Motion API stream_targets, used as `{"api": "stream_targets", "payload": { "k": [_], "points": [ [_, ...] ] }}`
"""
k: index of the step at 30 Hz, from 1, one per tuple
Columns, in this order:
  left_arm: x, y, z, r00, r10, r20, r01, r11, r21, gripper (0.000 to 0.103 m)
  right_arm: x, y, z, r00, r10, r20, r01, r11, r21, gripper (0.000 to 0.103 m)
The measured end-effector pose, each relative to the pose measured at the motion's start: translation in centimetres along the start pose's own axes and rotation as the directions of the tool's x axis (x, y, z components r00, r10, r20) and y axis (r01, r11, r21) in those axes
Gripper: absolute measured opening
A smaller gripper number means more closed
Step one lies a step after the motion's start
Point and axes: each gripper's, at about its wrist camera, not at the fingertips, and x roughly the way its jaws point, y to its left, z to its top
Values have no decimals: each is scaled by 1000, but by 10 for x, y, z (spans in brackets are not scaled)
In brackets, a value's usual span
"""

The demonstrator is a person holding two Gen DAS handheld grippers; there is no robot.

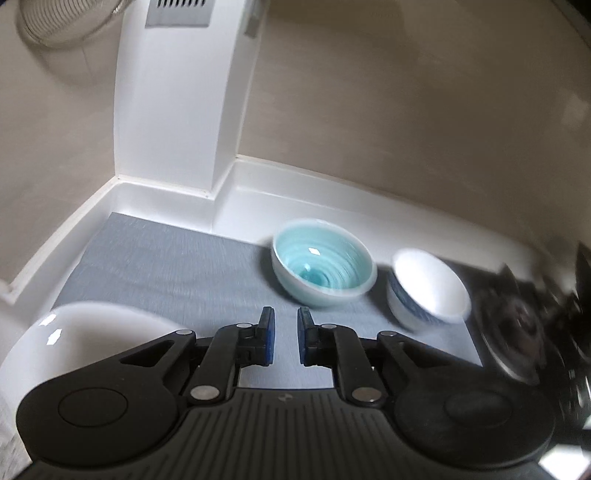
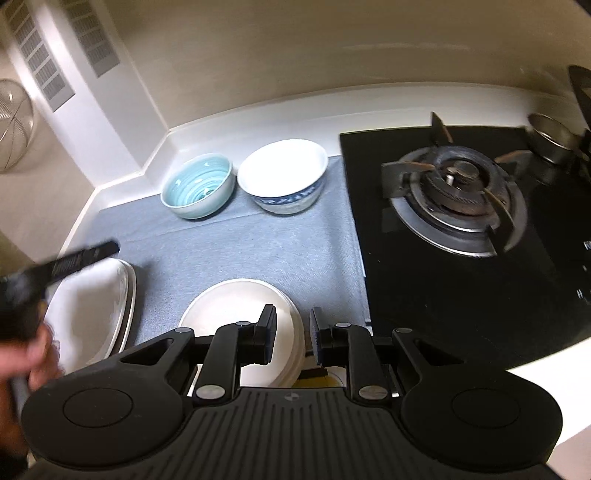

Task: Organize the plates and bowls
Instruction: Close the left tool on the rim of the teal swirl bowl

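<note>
2 bowls stand side by side at the back of the grey mat [image 2: 258,254] on the desk: a teal bowl [image 2: 197,184] on the left and a white bowl with a blue pattern [image 2: 282,177] just to its right, close but whether they touch cannot be told. Only the right wrist view shows the whole layout: at far left a blurred hand [image 2: 33,354] with the left tool's black body above a white oblong dish [image 2: 96,310], then a stack of round white plates [image 2: 240,310] near the front edge, then the black gas hob [image 2: 461,206] on the right with a steel pot [image 2: 550,142] cut off at its far corner. The left wrist view shows instead the corner of the wall with a white column [image 1: 177,110], a wire strainer [image 1: 70,18] at top left, and the dish only as a white curve at lower left. There the left tool [image 1: 286,325] has its pads drawn narrow with nothing between them, over bare mat. The right tool [image 2: 293,325] is narrowed onto the right rim of the plate stack. Both bowls and the hob are smeared by motion in the left view. Something yellow under the right tool is too hidden to name.
</note>
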Motion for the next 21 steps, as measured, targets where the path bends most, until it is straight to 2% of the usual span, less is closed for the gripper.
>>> {"api": "stream_targets", "payload": {
  "k": [6,12,21],
  "points": [
    [55,11,21,1000,-10,-16,8,997,-77,15,-16,1,-7,998,-62,28,61,998,35,23],
    [90,17,37,999,-19,-37,14,990,-142,20,-33,-5,-15,991,-122,57,117,990,81,22],
    [114,13,46,994,-4,-109,-10,992,-124,22,-37,-5,-14,985,-148,86,136,982,133,23]
  ]
}}
